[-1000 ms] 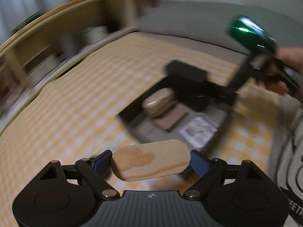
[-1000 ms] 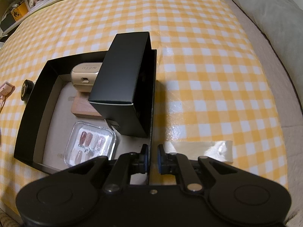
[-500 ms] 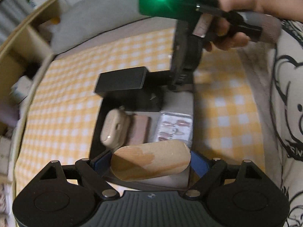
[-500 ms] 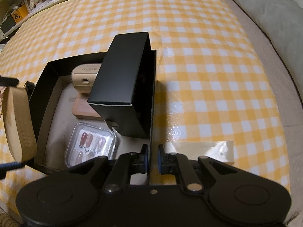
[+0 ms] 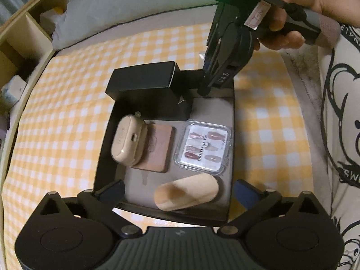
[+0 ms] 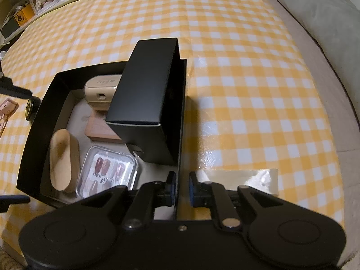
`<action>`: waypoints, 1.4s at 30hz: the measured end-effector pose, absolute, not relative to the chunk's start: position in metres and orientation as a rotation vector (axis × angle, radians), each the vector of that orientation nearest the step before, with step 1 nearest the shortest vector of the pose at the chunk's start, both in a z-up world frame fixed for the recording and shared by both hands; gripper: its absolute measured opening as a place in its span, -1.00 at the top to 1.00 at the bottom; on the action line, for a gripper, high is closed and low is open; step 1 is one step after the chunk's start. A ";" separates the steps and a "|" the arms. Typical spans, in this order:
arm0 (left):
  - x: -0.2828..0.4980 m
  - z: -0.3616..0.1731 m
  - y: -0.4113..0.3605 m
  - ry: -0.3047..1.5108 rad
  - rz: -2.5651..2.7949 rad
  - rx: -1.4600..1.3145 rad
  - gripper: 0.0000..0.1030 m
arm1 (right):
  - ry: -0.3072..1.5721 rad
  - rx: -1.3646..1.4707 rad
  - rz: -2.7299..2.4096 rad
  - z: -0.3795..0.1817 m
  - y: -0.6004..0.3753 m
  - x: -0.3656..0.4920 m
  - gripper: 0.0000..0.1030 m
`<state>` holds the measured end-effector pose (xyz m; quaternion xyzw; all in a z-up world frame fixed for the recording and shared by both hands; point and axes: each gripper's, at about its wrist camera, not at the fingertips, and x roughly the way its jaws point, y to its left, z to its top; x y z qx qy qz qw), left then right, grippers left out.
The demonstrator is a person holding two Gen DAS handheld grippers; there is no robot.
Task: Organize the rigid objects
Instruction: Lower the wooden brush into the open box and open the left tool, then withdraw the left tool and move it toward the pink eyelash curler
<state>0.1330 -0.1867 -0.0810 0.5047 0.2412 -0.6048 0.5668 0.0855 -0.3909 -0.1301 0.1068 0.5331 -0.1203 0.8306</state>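
Note:
A black open box point(image 5: 104, 148) point(image 6: 40, 103) lies on the yellow checked cloth. Inside lie a rounded wooden block point(image 5: 186, 191) point(image 6: 61, 159), a beige case point(image 5: 127, 142) point(image 6: 99, 90), a pink pad point(image 5: 158, 150), a clear box of false nails point(image 5: 202, 148) point(image 6: 108, 173) and a tall black carton point(image 5: 144, 82) point(image 6: 146, 96). My left gripper point(image 5: 178, 191) is open just above the wooden block, which rests on the box floor. My right gripper point(image 6: 180, 189) point(image 5: 203, 90) is shut on the box's side wall point(image 6: 181, 121).
A strip of clear tape point(image 6: 243, 175) lies on the cloth by the right gripper. A small black round item point(image 6: 31, 108) and a pink object point(image 6: 6, 110) lie outside the box's far side. A grey pillow point(image 5: 117, 6) and wooden shelves point(image 5: 22, 33) border the cloth.
My left gripper carried the wooden block over the box, opened and let it go; the block now lies on the box floor. The right gripper kept its hold on the wall.

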 end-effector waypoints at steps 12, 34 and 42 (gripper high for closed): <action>0.128 -0.077 -0.175 0.619 -1.379 1.099 -0.99 | 1.132 0.225 -0.251 -0.131 -0.390 0.086 0.83; 0.096 -0.038 -0.115 0.627 -1.156 0.685 -1.00 | 1.136 0.216 -0.252 -0.132 -0.390 0.086 0.85; 0.145 -0.031 -0.089 0.671 -0.881 0.408 -1.00 | 1.135 0.213 -0.250 -0.132 -0.389 0.086 0.87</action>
